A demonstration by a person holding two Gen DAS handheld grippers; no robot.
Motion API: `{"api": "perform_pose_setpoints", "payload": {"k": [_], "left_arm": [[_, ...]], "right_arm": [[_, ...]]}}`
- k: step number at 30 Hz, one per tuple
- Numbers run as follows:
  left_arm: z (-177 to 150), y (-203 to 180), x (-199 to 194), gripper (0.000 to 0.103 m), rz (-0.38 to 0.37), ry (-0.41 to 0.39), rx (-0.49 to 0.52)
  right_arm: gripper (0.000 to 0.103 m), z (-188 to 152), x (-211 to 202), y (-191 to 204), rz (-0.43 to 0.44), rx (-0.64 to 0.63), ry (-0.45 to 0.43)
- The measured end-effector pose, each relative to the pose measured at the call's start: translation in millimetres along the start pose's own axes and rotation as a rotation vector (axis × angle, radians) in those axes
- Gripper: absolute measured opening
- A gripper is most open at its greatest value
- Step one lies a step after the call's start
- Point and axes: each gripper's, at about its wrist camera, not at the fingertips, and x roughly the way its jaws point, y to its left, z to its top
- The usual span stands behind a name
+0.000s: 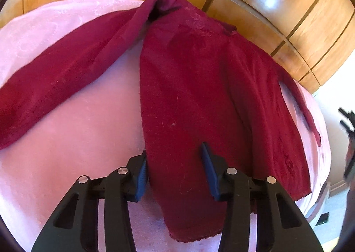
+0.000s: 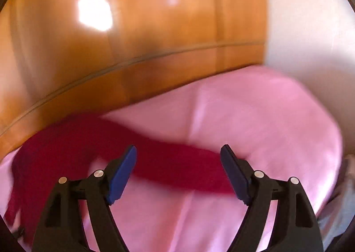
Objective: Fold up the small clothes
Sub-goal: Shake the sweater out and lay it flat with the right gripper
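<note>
A pink sheet (image 1: 66,119) covers the bed. Beyond its far edge stands glossy wooden panelling (image 1: 266,8) with thin dark seams, catching bright light reflections. A pale wall (image 2: 310,30) rises at right.

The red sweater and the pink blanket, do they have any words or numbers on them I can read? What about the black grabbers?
There are none to read.
The red sweater: plain cloth, no label or print showing.
The pink blanket: only a faint woven pattern, no words.
The left gripper and right gripper: black arms, blue pads, no brand or number.
The right wrist view is blurred, so small print there could not be read.
</note>
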Motion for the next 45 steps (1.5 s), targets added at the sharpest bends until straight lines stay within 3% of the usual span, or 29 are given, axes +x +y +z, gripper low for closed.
{"api": "perform_pose_setpoints", "payload": {"k": [3, 5, 8, 10, 11, 12, 14, 20, 22, 24, 29, 32, 34, 35, 36, 40, 42, 45], "left_arm": [[3, -3, 1, 0.03, -0.017, 0.009, -0.009], [3, -4, 0, 0.021, -0.023, 0.007, -0.013], [4, 2, -4, 0.011, -0.036, 0.005, -0.03], [3, 7, -11, 0.008, -0.042, -0.002, -0.053], [2, 8, -17, 0.007, -0.052, -0.012, -0.053], [2, 8, -24, 0.007, -0.055, -0.024, -0.041], [3, 7, -35, 0.007, -0.056, -0.037, -0.028], [5, 14, -91, 0.006, -0.104, -0.082, -0.02], [-6, 14, -109, 0.006, -0.121, -0.073, -0.008], [-26, 15, -120, 0.006, -0.108, -0.051, -0.004], [-77, 21, -108, 0.007, -0.095, 0.055, -0.048], [-94, 24, -90, 0.013, -0.012, 0.089, -0.037], [-93, 36, -90, 0.025, -0.003, 0.08, -0.074], [-88, 45, -94, 0.034, -0.012, 0.066, -0.118], [-83, 56, -100, 0.038, 0.0, 0.032, -0.16], [-60, 100, -119, 0.058, 0.177, -0.103, -0.276], [-46, 126, -123, 0.058, 0.248, -0.143, -0.347], [-27, 154, -116, 0.058, 0.282, -0.158, -0.409]], "right_arm": [[0.068, -58, 13, 46, 0.201, -0.045, 0.187], [0.056, -93, 24, 71, 0.286, -0.056, 0.289], [0.052, -147, 41, 110, 0.376, -0.088, 0.438], [0.047, -155, 40, 124, 0.347, -0.146, 0.393], [0.013, -157, 36, 129, 0.363, -0.148, 0.396], [0.007, -153, 33, 129, 0.385, -0.131, 0.403], [0.007, -144, 24, 132, 0.35, -0.183, 0.35], [0.007, -111, -42, 111, 0.306, -0.209, 0.181], [0.007, -110, -62, 92, 0.275, -0.219, 0.164], [0.007, -117, -65, 80, 0.228, -0.226, 0.182], [0.007, -174, -41, 49, 0.152, -0.189, 0.336], [0.009, -184, -23, 36, 0.131, -0.177, 0.381], [0.021, -181, -21, 37, 0.102, -0.201, 0.358], [0.044, -178, -22, 38, 0.091, -0.205, 0.335], [0.061, -171, -31, 39, 0.072, -0.208, 0.294], [0.065, -151, -42, 64, 0.071, -0.248, 0.183], [0.074, -150, -38, 89, 0.136, -0.261, 0.159], [0.075, -157, -25, 127, 0.212, -0.307, 0.171]]}}
